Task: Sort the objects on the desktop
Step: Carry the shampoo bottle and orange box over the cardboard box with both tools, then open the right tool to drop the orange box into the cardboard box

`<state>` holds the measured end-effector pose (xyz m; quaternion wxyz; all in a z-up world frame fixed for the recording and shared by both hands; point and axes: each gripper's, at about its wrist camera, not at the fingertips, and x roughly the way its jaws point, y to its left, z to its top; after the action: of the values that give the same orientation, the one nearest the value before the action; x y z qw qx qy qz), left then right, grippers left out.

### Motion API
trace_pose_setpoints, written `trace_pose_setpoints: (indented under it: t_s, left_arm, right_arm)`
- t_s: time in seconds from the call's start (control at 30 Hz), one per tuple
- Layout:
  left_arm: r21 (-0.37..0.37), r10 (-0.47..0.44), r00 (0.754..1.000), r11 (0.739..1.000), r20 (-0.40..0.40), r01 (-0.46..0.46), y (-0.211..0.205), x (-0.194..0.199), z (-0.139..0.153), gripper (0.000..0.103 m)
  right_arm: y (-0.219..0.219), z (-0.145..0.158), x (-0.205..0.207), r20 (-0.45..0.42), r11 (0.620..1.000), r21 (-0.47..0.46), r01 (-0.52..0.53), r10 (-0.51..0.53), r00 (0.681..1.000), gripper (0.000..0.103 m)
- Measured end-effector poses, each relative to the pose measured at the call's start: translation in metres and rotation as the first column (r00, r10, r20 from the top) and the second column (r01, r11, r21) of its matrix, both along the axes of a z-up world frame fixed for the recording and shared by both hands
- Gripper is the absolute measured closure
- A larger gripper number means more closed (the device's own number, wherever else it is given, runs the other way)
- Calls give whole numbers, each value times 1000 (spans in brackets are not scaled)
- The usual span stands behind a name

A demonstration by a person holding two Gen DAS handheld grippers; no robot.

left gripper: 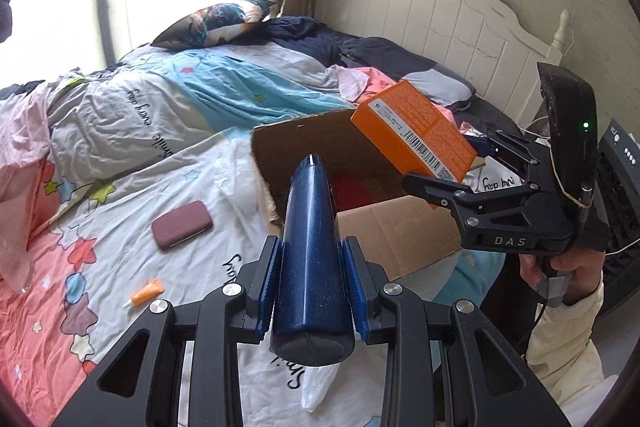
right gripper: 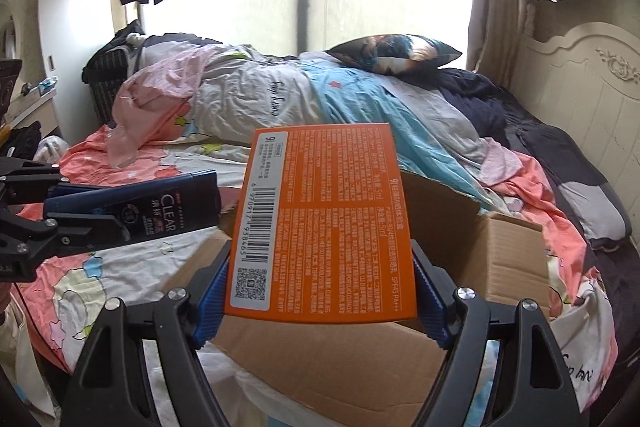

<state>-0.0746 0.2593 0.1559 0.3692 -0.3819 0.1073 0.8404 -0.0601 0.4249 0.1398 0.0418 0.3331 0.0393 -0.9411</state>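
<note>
The cardboard box point(left gripper: 384, 227) sits open below both tongs. The right gripper point(right gripper: 320, 291) clamps the stiff, light orange carton point(right gripper: 324, 223) by its 2 edges; the left gripper point(left gripper: 312, 287) squeezes the smooth, probably slippery shampoo bottle point(left gripper: 312, 251) near its base.

Box mouth: we see the cardboard box point(left gripper: 384, 227) open on top, its upright back flap point(left gripper: 304, 139) walling the far side.
Over it: the orange carton point(left gripper: 416, 135) blocks our right half.
Left bedspread point(left gripper: 224, 187): open, save wallet point(left gripper: 182, 225) and small tube point(left gripper: 145, 295).
</note>
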Motion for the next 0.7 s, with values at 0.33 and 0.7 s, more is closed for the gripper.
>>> trace_pose_setpoints:
  t_s: [0.33,0.7]
  left_arm:
    - [-7,-59,998,998,5,59,39,1,2,71]
    - [-18,-56,998,998,30,57,47,-8,-5,71]
  right_arm:
    - [40,-5,-9,21,996,-58,62,-61,998,27]
    - [57,-19,-21,77,991,-93,101,-94,993,26]
